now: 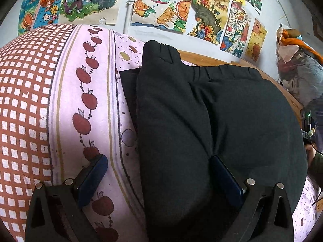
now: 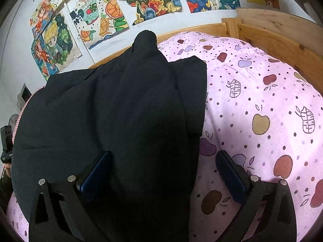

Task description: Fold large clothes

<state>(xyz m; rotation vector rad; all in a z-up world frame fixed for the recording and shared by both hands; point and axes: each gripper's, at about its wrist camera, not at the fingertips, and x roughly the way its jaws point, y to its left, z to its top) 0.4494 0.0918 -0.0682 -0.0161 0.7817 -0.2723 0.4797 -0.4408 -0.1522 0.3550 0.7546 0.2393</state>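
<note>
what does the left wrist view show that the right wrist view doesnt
Only the left wrist view shows the red checked band and apple-chain stripe of the bedcover, and a bundle with orange cloth at the right. Only the right wrist view shows the wooden bed frame corner. Both show the black garment on the pink apple-print cover, drawings on the wall, and open grippers, left gripper, right gripper.

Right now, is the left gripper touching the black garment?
Touching. The left wrist view shows the left gripper open, with the black garment bunched up against its right finger and filling the space between the jaws.
</note>
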